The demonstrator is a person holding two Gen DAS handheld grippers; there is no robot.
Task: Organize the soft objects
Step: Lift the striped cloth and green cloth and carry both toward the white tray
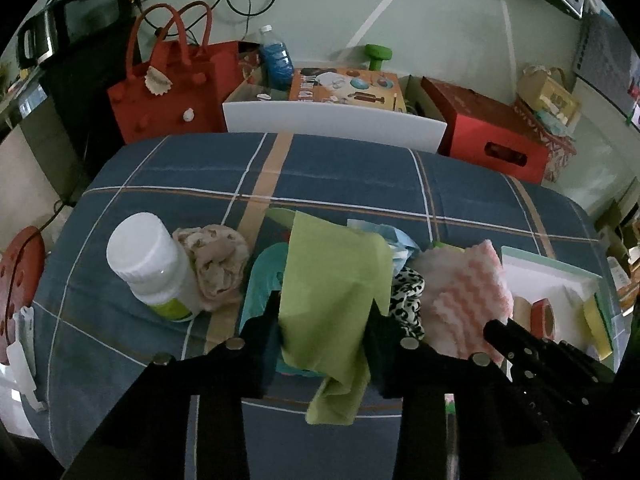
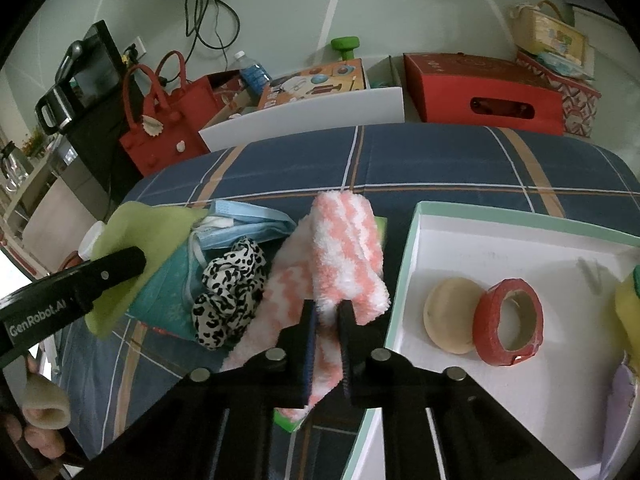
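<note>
My left gripper (image 1: 323, 312) is shut on a green cloth (image 1: 332, 284), which hangs between its fingers above a teal cloth (image 1: 262, 276); the green cloth also shows in the right wrist view (image 2: 148, 236). My right gripper (image 2: 329, 316) is shut on a pink-and-white fluffy cloth (image 2: 344, 252), also seen in the left wrist view (image 1: 464, 292). Between them lie a leopard-print scrunchie (image 2: 228, 296) and a blue face mask (image 2: 248, 224). A beige scrunchie (image 1: 218, 268) lies at the left.
A white bottle (image 1: 150, 268) stands at the left on the blue plaid cover (image 1: 340, 172). A white box (image 2: 516, 248) at the right holds a red tape roll (image 2: 508, 324) and a beige round object (image 2: 450, 316). Bags and boxes stand behind.
</note>
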